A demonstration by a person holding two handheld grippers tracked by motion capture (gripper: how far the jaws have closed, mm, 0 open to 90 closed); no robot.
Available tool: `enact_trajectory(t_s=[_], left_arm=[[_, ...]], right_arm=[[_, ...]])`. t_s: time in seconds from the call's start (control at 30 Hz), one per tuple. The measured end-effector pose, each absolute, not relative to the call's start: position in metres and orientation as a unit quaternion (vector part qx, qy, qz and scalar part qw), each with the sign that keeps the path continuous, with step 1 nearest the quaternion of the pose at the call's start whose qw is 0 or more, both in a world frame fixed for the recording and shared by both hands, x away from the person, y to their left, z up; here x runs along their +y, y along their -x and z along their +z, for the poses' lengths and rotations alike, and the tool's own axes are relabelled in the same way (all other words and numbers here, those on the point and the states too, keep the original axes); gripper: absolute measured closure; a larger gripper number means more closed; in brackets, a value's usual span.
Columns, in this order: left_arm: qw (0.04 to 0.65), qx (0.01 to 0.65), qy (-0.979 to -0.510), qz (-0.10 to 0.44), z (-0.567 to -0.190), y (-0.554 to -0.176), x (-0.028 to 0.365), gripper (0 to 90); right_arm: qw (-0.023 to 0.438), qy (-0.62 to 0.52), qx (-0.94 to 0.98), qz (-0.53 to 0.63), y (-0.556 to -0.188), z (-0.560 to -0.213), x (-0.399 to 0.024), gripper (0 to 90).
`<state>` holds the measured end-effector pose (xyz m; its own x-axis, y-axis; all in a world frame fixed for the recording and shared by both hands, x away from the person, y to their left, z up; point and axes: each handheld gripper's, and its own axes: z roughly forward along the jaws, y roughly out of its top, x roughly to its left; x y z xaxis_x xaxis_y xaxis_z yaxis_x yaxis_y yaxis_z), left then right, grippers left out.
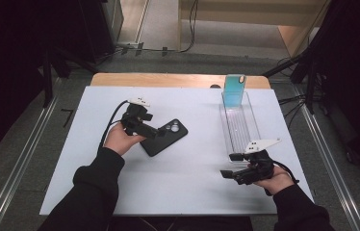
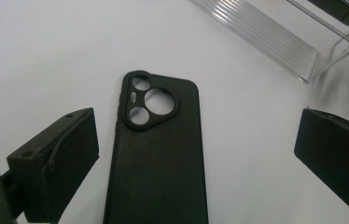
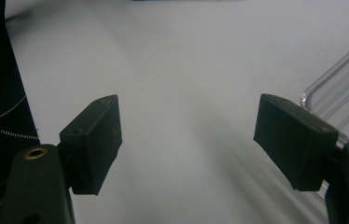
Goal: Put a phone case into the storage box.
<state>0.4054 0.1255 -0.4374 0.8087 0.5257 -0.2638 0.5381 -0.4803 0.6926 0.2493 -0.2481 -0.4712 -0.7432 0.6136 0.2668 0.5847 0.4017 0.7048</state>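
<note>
Left gripper [image 2: 196, 154]: jaws wide, straddling a matte black phone case [image 2: 158, 154] lying flat on the white table [image 1: 192, 178], pads clear of it. Right gripper [image 3: 186, 140]: jaws wide, nothing between, beside a clear ribbed plastic tray [image 1: 239, 126].

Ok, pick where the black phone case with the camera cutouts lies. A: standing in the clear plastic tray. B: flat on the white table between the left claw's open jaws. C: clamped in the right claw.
B: the black phone case lies flat on the white table, the left claw open around it.

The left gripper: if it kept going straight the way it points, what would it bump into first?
Most likely the black phone case lying flat on the table; it sits between the left gripper's open jaws, untouched.
</note>
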Motion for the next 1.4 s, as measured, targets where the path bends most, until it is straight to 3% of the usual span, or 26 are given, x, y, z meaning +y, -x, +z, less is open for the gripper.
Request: enact_trajectory(t_s=[0.5,1.4], left_arm=[[0.389,0.301,-0.871,-0.014,-0.453,-0.413,0.106,0.4],[0.327,0.310,-0.892,0.025,-0.480,-0.411,0.099,0.4]], right_arm=[[0.018,-0.358,0.837,0.413,-0.249,-0.471,-0.248,21.3],[0.017,-0.358,0.839,0.410,-0.248,-0.471,-0.248,21.3]])
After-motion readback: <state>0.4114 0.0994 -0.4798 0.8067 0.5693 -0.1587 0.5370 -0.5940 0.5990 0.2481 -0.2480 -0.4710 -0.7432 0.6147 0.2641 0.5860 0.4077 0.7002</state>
